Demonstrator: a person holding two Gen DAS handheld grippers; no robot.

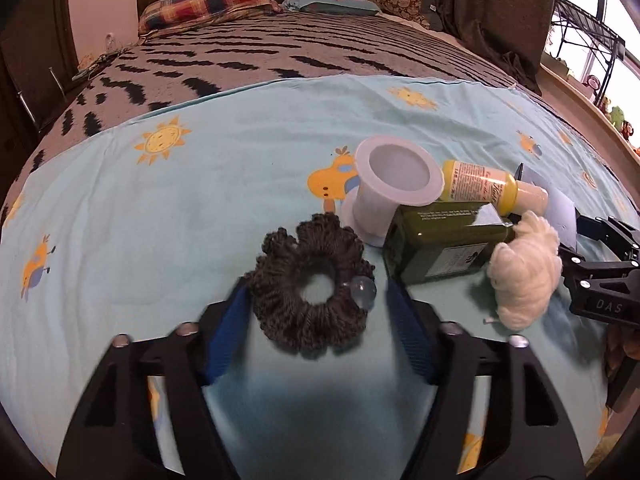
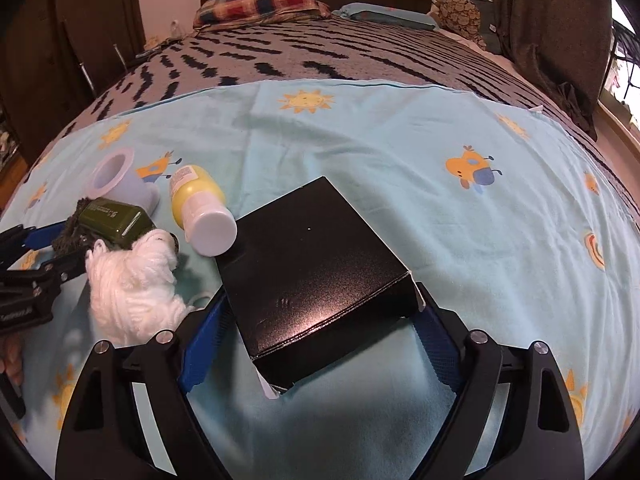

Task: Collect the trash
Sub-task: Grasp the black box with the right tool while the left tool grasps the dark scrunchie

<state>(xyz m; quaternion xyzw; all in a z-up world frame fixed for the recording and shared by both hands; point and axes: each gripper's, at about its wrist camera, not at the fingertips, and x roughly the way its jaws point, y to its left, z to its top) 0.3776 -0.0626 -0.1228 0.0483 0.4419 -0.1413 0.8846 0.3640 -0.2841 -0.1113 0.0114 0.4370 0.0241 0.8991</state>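
Note:
A dark grey knitted scrunchie [image 1: 304, 312] with a clear bead lies on the light blue sheet [image 1: 160, 220]. It sits between the blue pads of my left gripper [image 1: 316, 286]. The left pad touches it and the right pad stands just clear, so the jaws are open. A flat black box [image 2: 316, 264] lies skewed on the sheet, and my right gripper [image 2: 320, 290] has its pads against the box's left edge and right corner. Beside the scrunchie lie a dark green bottle [image 1: 440, 248], a yellow bottle [image 1: 484, 188], a white plastic cup [image 1: 394, 176] and a white yarn ball [image 1: 524, 268].
The sheet with sun and giraffe prints covers the near part of a bed. A grey-and-black patterned blanket [image 2: 320, 56] and pillows [image 2: 260, 4] lie further back. A dark wardrobe [image 2: 60, 60] stands to the left, and a curtain and window ledge [image 1: 580, 92] to the right.

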